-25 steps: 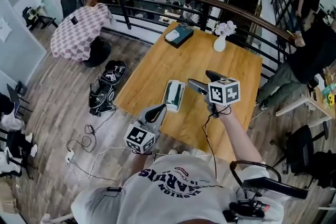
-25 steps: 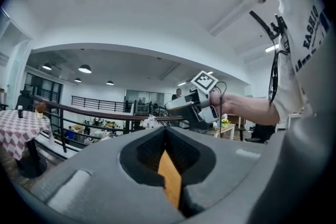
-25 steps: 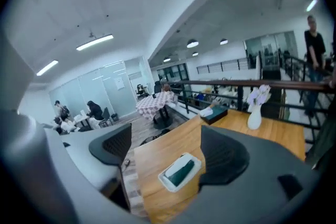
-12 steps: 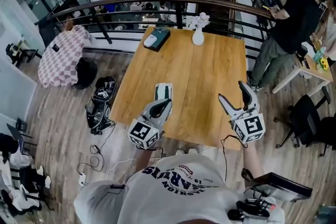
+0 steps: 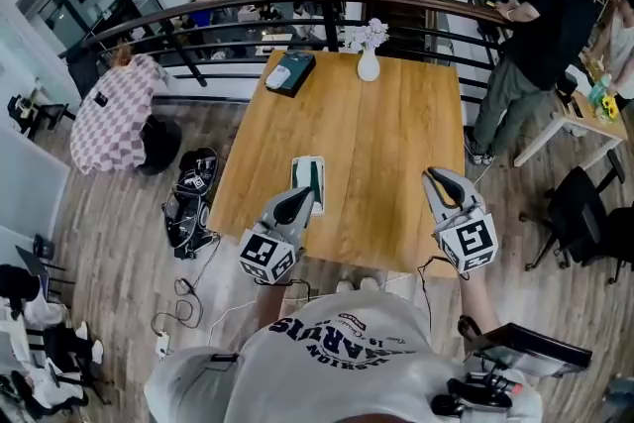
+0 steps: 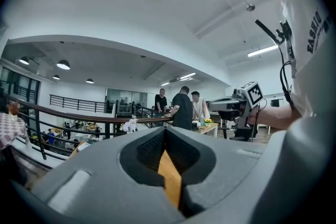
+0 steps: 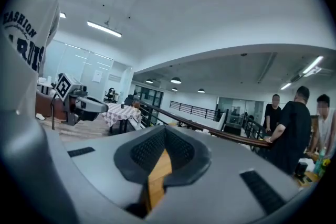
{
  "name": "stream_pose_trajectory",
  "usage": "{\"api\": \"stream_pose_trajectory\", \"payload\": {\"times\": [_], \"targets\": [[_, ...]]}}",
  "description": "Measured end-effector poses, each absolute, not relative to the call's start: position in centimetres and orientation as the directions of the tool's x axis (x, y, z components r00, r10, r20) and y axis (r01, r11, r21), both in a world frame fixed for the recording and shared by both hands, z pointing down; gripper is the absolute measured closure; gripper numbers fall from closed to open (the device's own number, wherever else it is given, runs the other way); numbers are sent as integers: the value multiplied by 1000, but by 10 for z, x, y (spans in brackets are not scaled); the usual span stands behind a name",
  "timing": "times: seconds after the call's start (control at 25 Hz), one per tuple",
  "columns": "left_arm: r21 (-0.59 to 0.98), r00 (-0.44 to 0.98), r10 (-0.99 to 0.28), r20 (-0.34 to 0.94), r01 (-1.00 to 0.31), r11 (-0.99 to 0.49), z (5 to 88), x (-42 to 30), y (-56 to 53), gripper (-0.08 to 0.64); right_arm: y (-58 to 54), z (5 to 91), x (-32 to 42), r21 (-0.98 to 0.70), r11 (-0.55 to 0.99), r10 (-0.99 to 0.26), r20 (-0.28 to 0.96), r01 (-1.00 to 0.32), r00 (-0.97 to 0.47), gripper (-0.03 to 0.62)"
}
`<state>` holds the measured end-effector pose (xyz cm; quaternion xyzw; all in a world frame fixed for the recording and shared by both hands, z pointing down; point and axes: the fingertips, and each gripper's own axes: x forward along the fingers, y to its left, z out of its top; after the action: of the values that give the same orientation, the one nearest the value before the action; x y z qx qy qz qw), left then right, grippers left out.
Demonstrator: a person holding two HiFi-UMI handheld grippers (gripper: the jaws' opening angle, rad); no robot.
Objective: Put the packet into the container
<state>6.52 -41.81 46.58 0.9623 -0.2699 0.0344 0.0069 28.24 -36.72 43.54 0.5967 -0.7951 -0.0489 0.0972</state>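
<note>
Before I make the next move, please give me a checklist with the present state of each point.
1. Packet in container: ok. A dark green packet seems to lie in the white container.
2. Left gripper empty: ok. Fingers together, nothing between them.
3. Right gripper empty: ok. Its fingers have just been closing, nothing between them.
4. Left gripper clear of the container: cannot tell. Its tip is right beside it.
5. Right gripper clear: ok. It is far to the right, near the table edge.
6. Vase and box out of the way: ok, at the far edge.
</note>
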Motion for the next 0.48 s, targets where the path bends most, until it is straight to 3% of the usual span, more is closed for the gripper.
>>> {"api": "stream_pose_trajectory", "payload": {"times": [0.04,0.48], "targets": [[-1,847,-527,71,-528,-849,467,61,-418,560,-366,435,281,192,284,-958,94,-939,-270,588],[23,824,-563,58,-565,-825,468,36,-420,560,-372,428,258,192,312,-950,81,-930,-302,588]]}}
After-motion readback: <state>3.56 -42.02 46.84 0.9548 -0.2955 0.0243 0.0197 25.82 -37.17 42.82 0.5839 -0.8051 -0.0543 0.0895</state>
